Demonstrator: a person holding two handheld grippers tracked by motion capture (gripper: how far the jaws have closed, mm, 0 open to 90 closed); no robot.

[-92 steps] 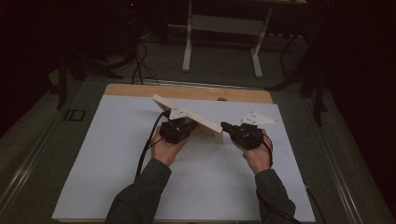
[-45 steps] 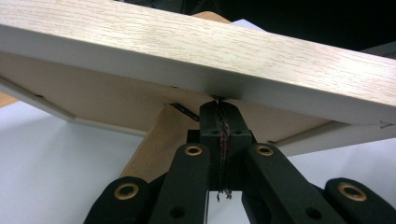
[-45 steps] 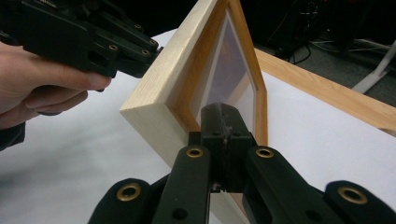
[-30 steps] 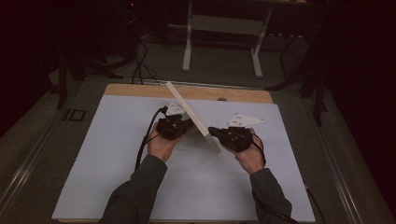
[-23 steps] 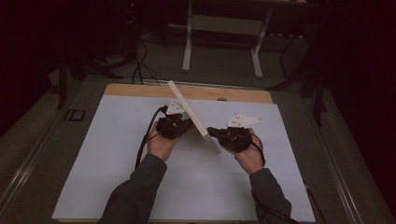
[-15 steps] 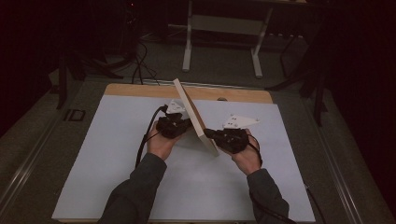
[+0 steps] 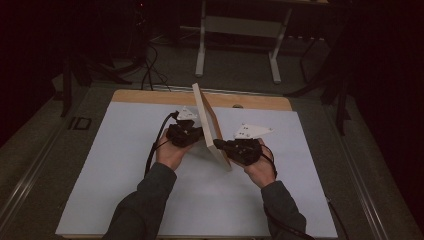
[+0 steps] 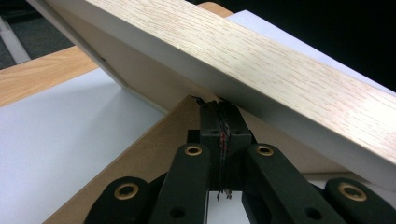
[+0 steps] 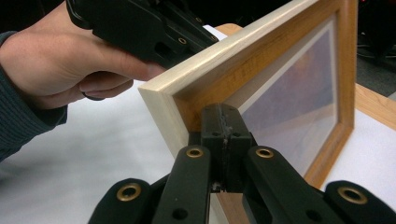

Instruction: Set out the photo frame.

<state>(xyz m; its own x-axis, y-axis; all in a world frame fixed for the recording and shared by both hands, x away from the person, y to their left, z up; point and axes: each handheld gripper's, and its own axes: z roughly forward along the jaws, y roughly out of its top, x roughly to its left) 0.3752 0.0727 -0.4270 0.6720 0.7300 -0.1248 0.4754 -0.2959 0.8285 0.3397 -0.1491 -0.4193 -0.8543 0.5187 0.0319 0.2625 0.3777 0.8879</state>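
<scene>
I have a wooden picture frame [image 7: 210, 125] up on edge over the middle of the bench [image 7: 100, 165], tilted, between my two hands. Its moulding is pale, straight-grained wood with a flat outer face; the left gripper view shows that grain along the rim [image 8: 261, 60] and, below it, a plain brown fibreboard backing. The right gripper view gives me the other side: a square mitred corner, a warmer orange inner border and a glossy pane [image 9: 299, 98] that carries dim reflections.

My left hand-held gripper [image 7: 192, 134] has its jaws fully shut, tips right up against the back of the frame where backing meets rim; I cannot tell whether they pinch anything. My right hand-held gripper [image 7: 222, 146] is also fully shut, its tips pressed to the front near the lower corner. In the right gripper view the left hand [image 9: 60, 60] and its black body sit just behind the frame's top edge.

From the high view the bench is a wide, smooth white sheet on a wooden top, a strip of bare wood [image 7: 150, 96] showing along the far edge. There is open white surface on both sides and toward me.
</scene>
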